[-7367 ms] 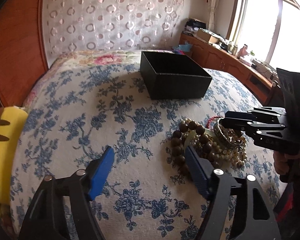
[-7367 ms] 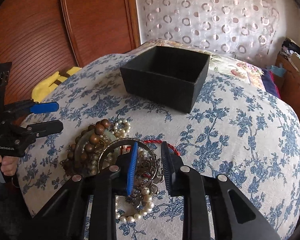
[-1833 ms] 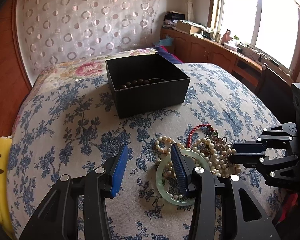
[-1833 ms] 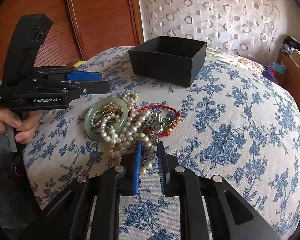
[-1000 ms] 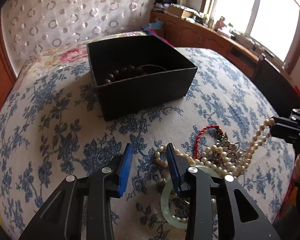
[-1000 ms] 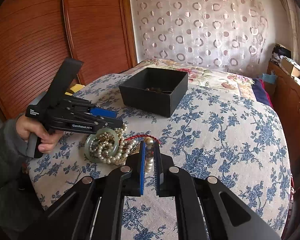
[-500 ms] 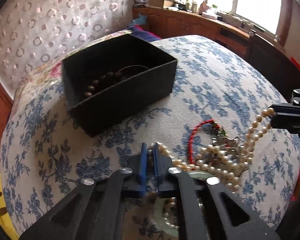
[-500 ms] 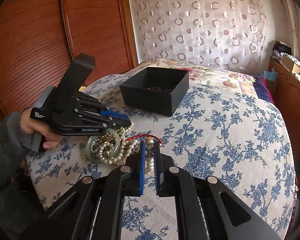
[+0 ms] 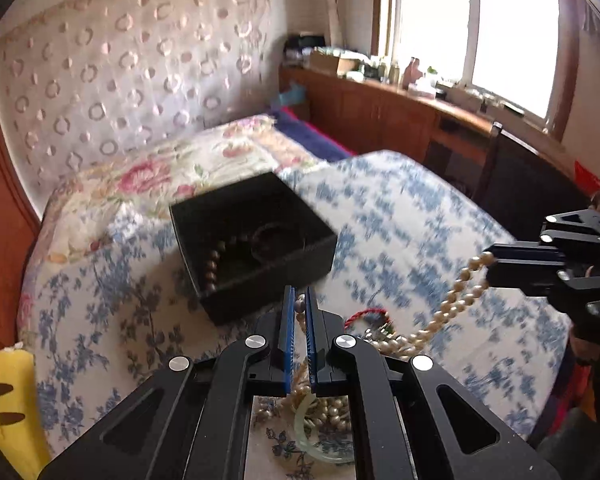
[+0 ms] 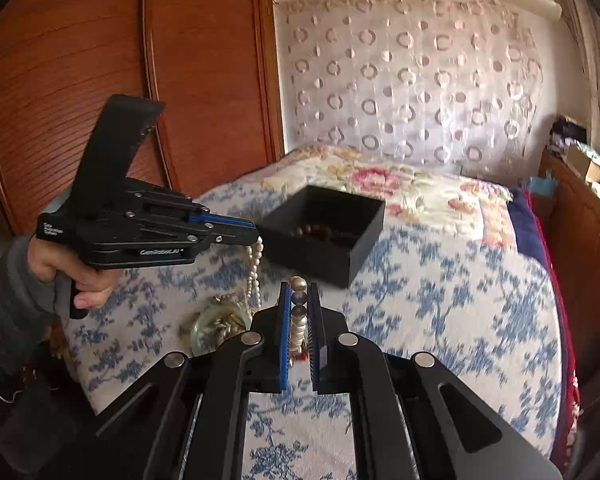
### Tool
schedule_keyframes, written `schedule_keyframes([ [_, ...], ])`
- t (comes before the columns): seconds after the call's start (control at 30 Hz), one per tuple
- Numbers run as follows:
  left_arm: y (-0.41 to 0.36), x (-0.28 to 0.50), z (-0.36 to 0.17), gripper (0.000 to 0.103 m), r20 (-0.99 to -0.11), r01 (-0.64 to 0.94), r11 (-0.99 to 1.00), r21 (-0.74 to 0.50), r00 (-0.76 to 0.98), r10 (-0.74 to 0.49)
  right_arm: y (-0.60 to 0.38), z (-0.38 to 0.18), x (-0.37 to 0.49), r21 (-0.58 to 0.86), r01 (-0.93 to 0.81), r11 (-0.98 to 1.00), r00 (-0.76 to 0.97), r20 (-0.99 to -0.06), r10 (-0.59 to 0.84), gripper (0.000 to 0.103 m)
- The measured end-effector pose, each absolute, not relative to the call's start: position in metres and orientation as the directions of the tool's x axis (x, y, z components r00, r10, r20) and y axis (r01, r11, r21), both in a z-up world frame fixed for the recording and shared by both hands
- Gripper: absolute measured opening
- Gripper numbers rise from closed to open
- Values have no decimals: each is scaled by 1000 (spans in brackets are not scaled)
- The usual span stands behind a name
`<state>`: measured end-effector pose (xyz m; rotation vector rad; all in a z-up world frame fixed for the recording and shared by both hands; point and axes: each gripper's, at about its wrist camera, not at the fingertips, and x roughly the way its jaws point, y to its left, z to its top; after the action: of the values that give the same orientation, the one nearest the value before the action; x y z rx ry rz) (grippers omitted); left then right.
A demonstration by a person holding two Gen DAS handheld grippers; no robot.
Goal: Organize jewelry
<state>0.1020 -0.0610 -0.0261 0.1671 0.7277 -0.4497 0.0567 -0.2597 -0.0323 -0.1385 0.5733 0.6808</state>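
Note:
A pearl necklace [image 9: 448, 308] hangs between both grippers above the bed. My left gripper [image 9: 299, 305] is shut on one part of it; it also shows in the right wrist view [image 10: 252, 236] with pearls [image 10: 254, 268] dangling below. My right gripper [image 10: 299, 300] is shut on another part of the strand [image 10: 299, 316] and appears at the right of the left wrist view [image 9: 490, 260]. The black box [image 9: 252, 240] holds a brown bead bracelet [image 9: 211, 266]; it also shows in the right wrist view [image 10: 324, 232]. A green jade bangle [image 9: 320, 436] and a red cord bracelet [image 9: 364, 314] lie underneath.
The bed has a blue floral cover [image 9: 400, 208]. A yellow plush toy [image 9: 8, 404] lies at its left edge. A wooden wardrobe [image 10: 100, 60] stands to the left, a wooden cabinet with clutter [image 9: 400, 96] under the window.
The left gripper closed on the pearl necklace and both grippers rose, lifting the strand off the pile. The brown bead bracelet, earlier in the pile, now lies in the box.

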Motion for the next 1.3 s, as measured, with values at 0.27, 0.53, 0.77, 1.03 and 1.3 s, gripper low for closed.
schedule_keyframes([
  [0.27,-60,90,13,4,-597,441,897,-5,719,-357,-253,1,59,24,-631,776,669,-489,560,9],
  [0.53,-54,80,46,4,-530,437,899,-11,760,-376,-250,33,63,-13,-626,780,707,-430,561,9],
  [0.77,-52,73,65,4,-485,430,903,-2,789,-377,-248,57,63,-37,-622,782,732,-384,563,9],
  [1.03,-52,68,87,4,-445,422,906,23,816,-369,-253,75,63,-55,-608,792,756,-347,556,9],
  [1.3,-50,74,96,4,-431,403,915,38,832,-349,-249,75,73,-51,-610,791,749,-364,554,9],
])
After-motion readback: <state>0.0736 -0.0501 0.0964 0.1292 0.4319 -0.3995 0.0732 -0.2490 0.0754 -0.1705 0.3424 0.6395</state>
